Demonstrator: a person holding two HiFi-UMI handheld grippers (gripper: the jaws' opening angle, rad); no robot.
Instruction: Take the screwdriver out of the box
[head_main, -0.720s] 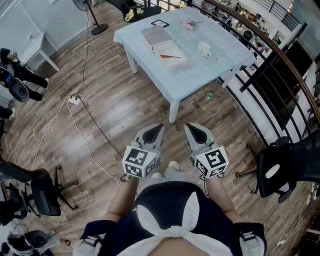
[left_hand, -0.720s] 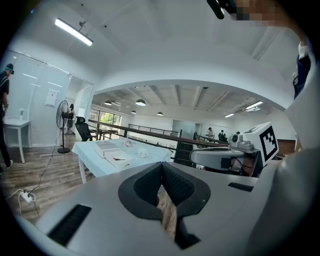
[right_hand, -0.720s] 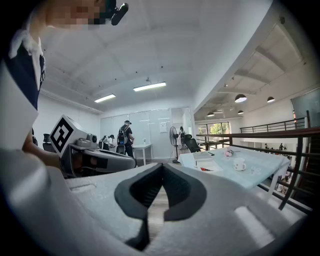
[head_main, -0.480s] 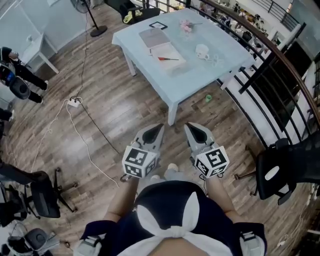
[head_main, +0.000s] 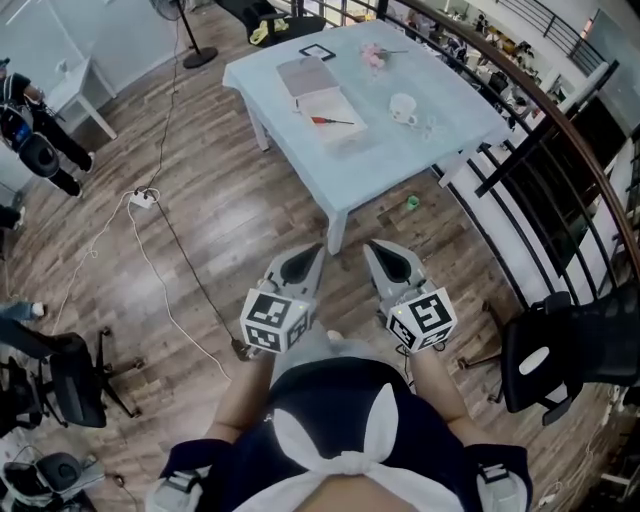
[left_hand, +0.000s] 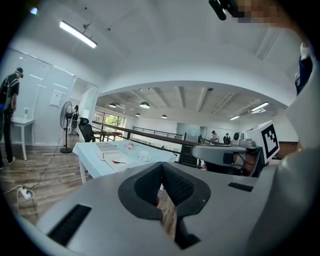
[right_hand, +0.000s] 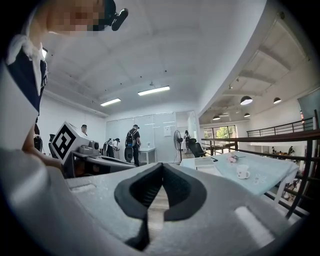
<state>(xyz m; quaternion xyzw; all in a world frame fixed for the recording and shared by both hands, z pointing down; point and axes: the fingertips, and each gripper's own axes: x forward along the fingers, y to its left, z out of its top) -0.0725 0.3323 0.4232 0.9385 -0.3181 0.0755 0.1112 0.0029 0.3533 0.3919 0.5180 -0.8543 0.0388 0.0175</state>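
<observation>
Up at 12 o'clock in my head view stands the pale blue bench (head_main: 420, 150). On it the box (head_main: 322, 90) lies open with the screwdriver (head_main: 329, 121) in its nearer half, red handle toward 9 o'clock and shaft toward 3 o'clock. A white mug (head_main: 403, 104) sits on the bench at 3 o'clock of the box, apart from it.

Both tools I'm steering hang over the wooden floor (head_main: 230, 210), short of the bench's near corner. My left hand-held gripper (head_main: 314, 256) has its jaws pressed together with nothing between them. The screwdriver lies well apart from it at 12 o'clock. My right hand-held gripper (head_main: 377, 253) is likewise closed and empty, just beside the left one at its 3 o'clock. From it the screwdriver is well apart at 11 o'clock.

Looking along the left jaws, I see the bench and box off toward 10 o'clock. Along the right jaws, the bench and mug show toward 2 o'clock.
</observation>
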